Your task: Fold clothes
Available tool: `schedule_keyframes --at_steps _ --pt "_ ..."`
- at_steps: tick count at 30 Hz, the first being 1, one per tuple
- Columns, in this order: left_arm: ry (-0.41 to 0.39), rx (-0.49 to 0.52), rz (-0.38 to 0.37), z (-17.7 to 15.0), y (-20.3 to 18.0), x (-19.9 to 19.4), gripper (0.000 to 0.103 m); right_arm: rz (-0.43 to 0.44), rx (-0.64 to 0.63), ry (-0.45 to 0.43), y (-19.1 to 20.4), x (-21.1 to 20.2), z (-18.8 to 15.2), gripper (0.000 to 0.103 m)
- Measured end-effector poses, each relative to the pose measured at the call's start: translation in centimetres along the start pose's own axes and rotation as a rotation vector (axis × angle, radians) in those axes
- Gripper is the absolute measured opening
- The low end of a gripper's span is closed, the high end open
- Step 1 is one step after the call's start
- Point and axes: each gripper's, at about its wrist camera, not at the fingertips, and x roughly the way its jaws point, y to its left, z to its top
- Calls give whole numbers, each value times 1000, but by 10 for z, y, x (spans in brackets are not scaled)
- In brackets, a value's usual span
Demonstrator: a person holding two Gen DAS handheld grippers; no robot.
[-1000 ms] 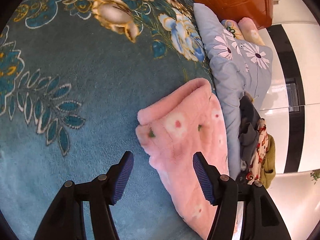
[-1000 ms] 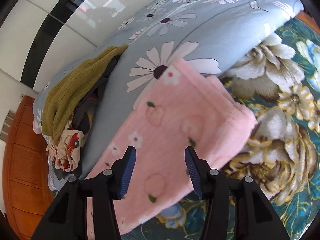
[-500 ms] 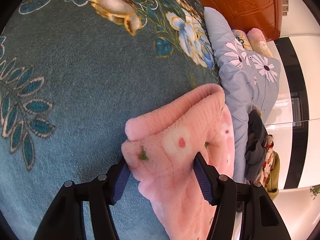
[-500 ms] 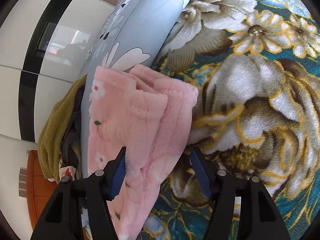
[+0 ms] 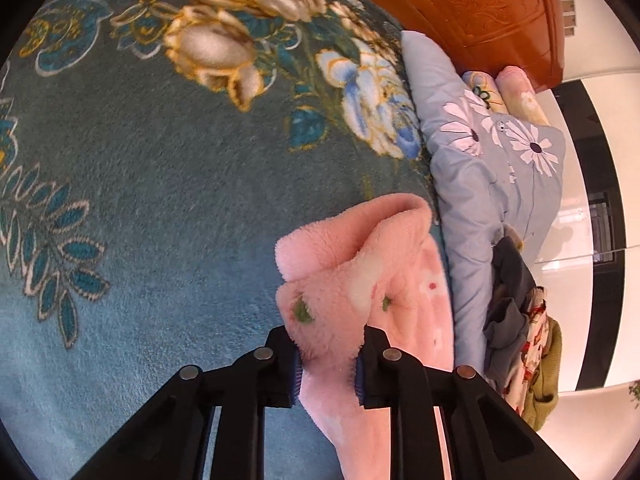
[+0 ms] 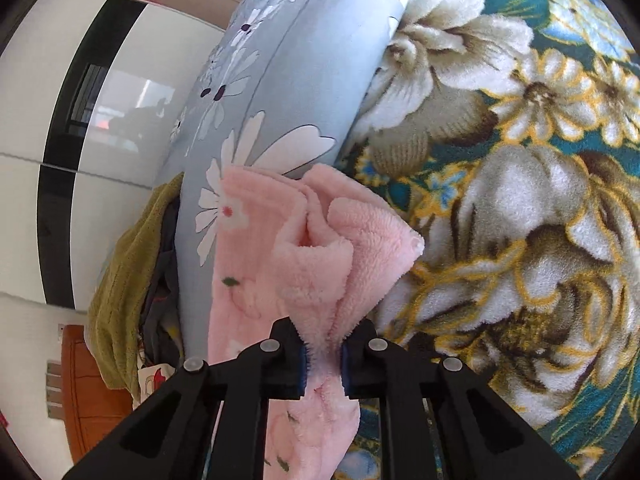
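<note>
A folded pink fleece garment [image 5: 360, 276] with small flower prints lies on a teal floral blanket [image 5: 160, 200], its far side against a grey-blue daisy quilt [image 5: 480, 184]. My left gripper [image 5: 326, 364] is shut on one end of the pink garment, which bunches between the fingers. My right gripper [image 6: 324, 360] is shut on the other end of the pink garment [image 6: 304, 248], whose layers pucker up in front of the fingers.
A pile of other clothes [image 5: 520, 332], dark grey, red-patterned and olive green, lies beyond the quilt; it also shows in the right wrist view [image 6: 132, 280]. An orange wooden headboard [image 5: 480, 12] stands at the bed's end. White and black wardrobe doors [image 6: 60, 120] stand behind.
Both grippers have moved onto the ends of the pink garment and closed on it. The garment's ends now bunch up between the fingers.
</note>
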Motion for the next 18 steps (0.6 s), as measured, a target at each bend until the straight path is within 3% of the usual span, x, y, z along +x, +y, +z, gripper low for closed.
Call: schedule_keyframes --at_steps 5,9,12,16,18 --pt "-41 187 -136 22 -55 -55 20 179 -160 -1 61 -40 0 12" --pt "-108 320 -171 26 -51 -111 20 290 -276 -10 77 -80 -14 12" --pt "-86 304 -80 26 1 -120 20 216 -238 37 30 -77 -31 12" --pt "30 116 141 15 102 -85 20 39 -130 142 -58 -52 -55 12" --pt "29 24 125 4 133 -79 20 -13 -64 165 -87 -40 -65 12"
